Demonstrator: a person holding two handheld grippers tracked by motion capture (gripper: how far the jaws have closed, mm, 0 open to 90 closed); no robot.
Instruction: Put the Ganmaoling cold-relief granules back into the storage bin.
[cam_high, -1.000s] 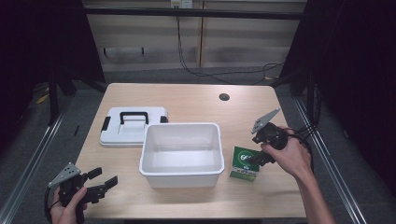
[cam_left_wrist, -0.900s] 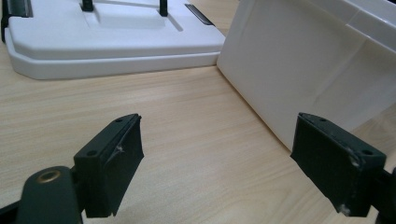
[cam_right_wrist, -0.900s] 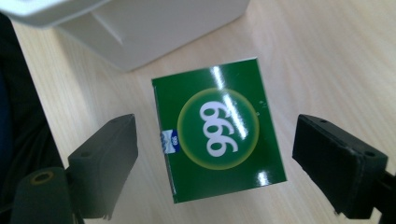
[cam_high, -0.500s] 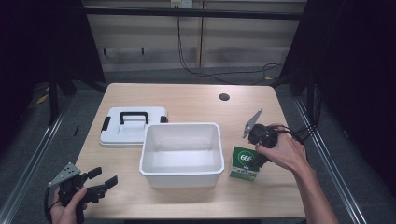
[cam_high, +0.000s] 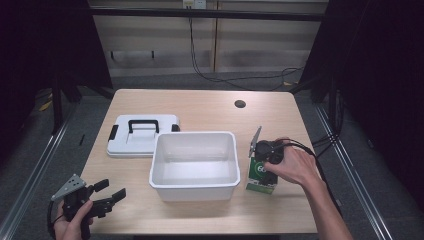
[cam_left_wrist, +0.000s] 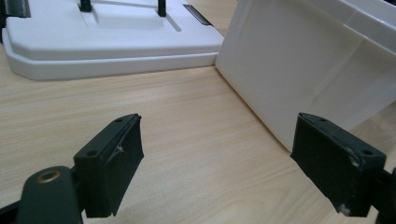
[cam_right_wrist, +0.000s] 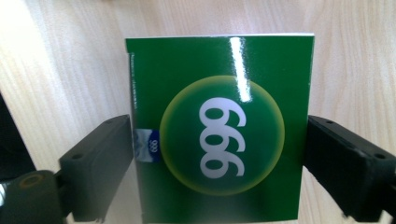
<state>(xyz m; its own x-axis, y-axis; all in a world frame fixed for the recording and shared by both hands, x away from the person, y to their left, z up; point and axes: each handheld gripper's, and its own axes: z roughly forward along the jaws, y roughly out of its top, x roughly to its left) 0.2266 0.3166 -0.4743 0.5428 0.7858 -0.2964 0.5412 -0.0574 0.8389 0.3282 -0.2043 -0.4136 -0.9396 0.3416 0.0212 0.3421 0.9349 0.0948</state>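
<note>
A green box (cam_high: 259, 184) marked "999" rests on the table just right of the white bin (cam_high: 193, 135). My right gripper (cam_high: 266, 167) comes down on it from above. In the right gripper view the box (cam_right_wrist: 261, 60) sits between the two black jaws of that gripper (cam_right_wrist: 218, 140). The jaws are spread wide and stand close against the box's two sides, so I read the gripper as open. My left gripper (cam_high: 112, 195) hovers low at the table's front left corner, open and empty (cam_left_wrist: 217, 144), and points at the bin's wall (cam_left_wrist: 299, 70).
A white lid with a black handle (cam_high: 142, 142) lies flat left of the bin, seen up close (cam_left_wrist: 107, 37) in the left gripper view. A round cable hole (cam_high: 240, 104) is at the table's far right. Dark frames flank the table.
My right gripper has moved left and down from beside the green box to over it, with the box between its jaws. The left gripper has stayed put.
</note>
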